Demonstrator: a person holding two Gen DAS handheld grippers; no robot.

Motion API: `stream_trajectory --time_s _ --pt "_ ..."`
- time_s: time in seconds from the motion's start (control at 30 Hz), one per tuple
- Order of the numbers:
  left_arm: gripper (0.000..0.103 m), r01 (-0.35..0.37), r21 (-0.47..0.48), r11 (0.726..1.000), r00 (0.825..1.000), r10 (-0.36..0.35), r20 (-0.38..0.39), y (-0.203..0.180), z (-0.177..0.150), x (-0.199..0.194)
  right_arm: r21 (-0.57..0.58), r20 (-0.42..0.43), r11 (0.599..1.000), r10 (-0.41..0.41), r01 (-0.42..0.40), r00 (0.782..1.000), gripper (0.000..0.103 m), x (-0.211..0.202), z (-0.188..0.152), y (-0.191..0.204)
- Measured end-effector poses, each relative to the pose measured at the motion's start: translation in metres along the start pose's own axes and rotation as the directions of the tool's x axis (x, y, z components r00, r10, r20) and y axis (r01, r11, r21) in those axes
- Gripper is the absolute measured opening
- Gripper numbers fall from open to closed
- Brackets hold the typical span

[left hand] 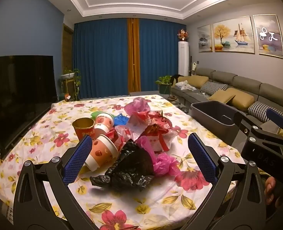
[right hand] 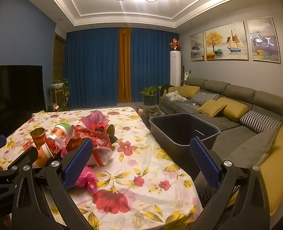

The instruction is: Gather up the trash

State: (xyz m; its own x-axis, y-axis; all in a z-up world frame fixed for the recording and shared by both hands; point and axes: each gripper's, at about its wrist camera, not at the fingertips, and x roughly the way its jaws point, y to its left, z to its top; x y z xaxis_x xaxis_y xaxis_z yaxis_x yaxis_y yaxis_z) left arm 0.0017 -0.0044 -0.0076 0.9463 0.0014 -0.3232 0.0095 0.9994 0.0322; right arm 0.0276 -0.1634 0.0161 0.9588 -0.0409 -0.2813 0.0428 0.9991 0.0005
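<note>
Both wrist views low over table [left hand: 51,134], facing curtains [right hand: 95,67], sharing trash pile [right hand: 87,134]

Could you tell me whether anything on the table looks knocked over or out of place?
Yes. In the trash pile on the floral tablecloth, one paper cup lies tipped on its side near the left gripper, while the gold-lined cup stands upright. A crumpled black bag sprawls in front. The grey bin looks empty.

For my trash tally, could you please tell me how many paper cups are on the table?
3 visible: a red-and-gold cup standing at the pile's left, one lying beside it, one lying nearest the camera. More may be hidden.
</note>
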Motion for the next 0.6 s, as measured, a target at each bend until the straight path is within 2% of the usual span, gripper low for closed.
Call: stream_trajectory --time_s 0.6 --pt "0.099 0.012 -0.017 1.0 1.0 -0.012 -0.017 0.0058 0.0031 -0.0034 0.001 0.002 1.0 -0.001 0.001 1.0 0.098 -0.0016 0.0006 0.0002"
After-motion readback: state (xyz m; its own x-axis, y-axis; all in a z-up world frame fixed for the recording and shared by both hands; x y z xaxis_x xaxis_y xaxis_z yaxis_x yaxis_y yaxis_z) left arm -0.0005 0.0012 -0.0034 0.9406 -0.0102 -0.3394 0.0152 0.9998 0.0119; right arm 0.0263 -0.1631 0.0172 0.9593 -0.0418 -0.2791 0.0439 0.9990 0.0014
